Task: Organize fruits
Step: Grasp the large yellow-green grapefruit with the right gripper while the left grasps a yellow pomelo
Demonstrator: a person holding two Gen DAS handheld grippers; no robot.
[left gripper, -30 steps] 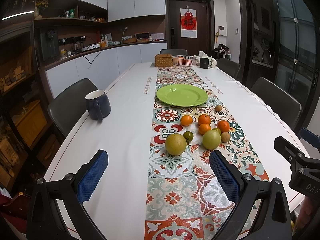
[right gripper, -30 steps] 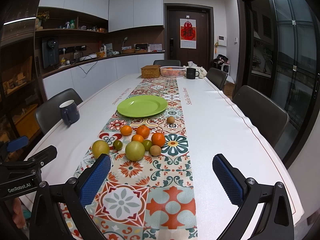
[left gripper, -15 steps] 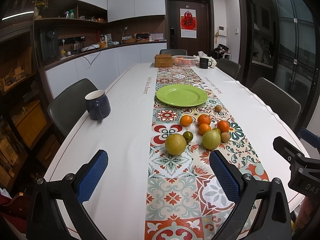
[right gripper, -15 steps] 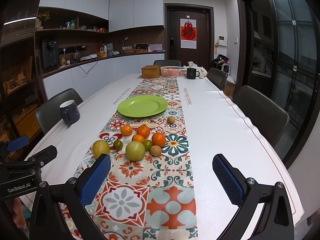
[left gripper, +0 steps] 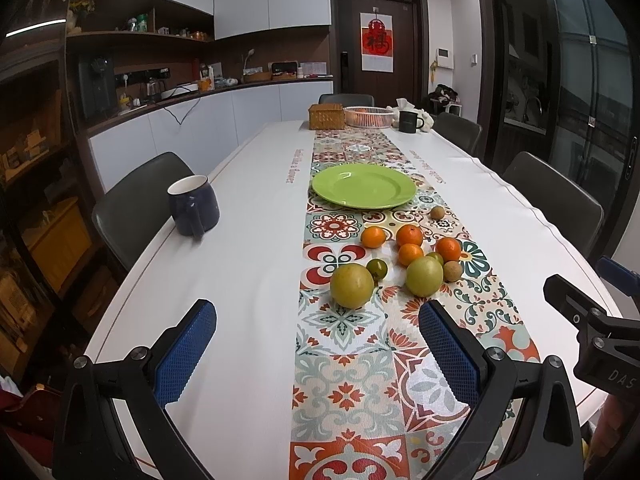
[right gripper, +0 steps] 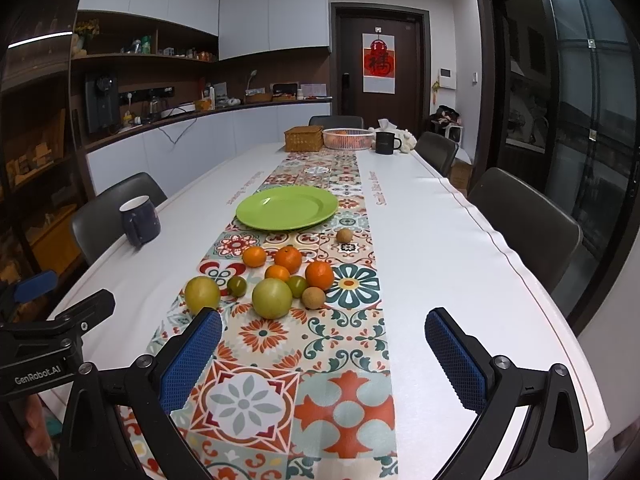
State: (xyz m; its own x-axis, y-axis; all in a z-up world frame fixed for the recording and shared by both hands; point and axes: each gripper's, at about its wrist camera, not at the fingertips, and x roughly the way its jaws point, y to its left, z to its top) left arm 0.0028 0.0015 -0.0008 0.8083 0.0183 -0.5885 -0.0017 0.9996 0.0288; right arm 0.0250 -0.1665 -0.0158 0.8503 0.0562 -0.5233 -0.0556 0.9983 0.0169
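Both grippers hover low over the near end of the table, nothing held. Left gripper: fingers spread wide apart, empty. Right gripper: likewise spread wide, empty. Fruit lies in a loose cluster on the patterned runner, ahead of both grippers and well short of contact. Nearest to the left gripper, a large yellow-green fruit; a second one sits just beyond the right gripper's left finger. Behind them, four oranges, two small green fruits and a brown one. Another small brown fruit lies apart, near the green plate, which holds nothing. Blue mug far left on the white cloth.
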